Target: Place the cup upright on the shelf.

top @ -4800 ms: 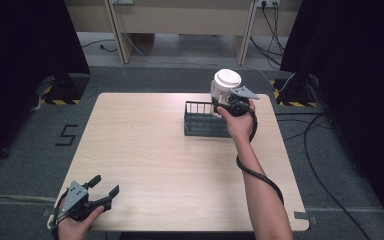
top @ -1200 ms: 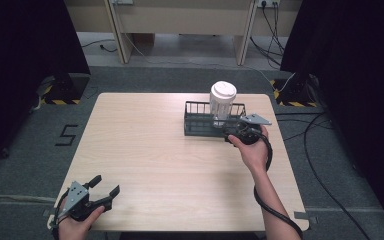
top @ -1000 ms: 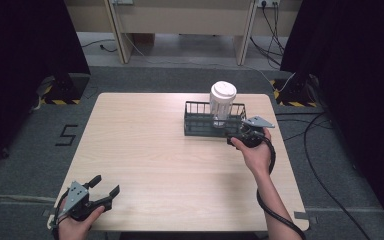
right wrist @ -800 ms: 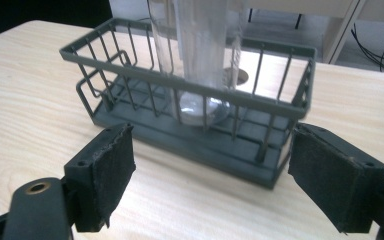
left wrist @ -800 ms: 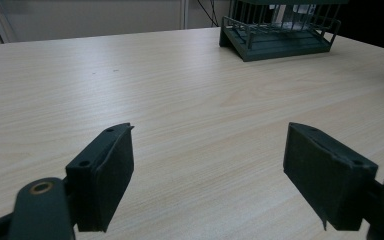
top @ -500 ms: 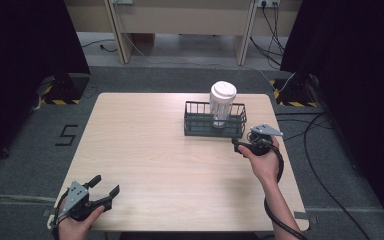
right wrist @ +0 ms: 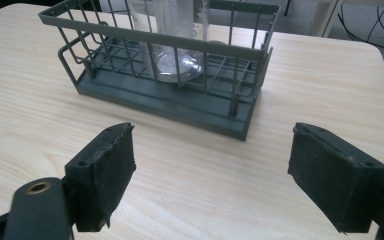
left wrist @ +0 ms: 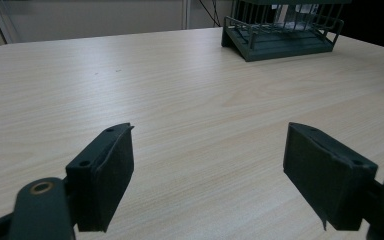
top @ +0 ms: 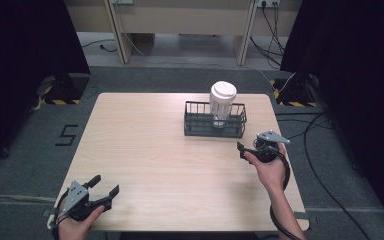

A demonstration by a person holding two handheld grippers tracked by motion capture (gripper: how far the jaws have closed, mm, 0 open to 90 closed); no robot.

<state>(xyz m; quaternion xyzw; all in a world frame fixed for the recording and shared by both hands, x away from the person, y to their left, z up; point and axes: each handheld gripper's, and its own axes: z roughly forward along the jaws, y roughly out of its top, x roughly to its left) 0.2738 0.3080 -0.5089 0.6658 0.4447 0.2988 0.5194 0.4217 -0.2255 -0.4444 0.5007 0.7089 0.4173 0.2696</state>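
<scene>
My right gripper (top: 248, 151) hangs wide and empty, near the rack (top: 215, 120) at the far right of the surface (top: 150, 150). My left gripper (top: 104, 187) is wide too. 1 clear lidded cup (top: 222, 103) stands upright in the rack; it looks light, slippery and crushable, so I'd grip its mid-body gently

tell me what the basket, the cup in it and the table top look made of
Basket: thin dark green rods, likely coated metal wire, matte. Cup: clear glossy wall with a white lid, probably plastic. Table: pale wood grain, smooth, maybe laminate rather than solid wood.
</scene>
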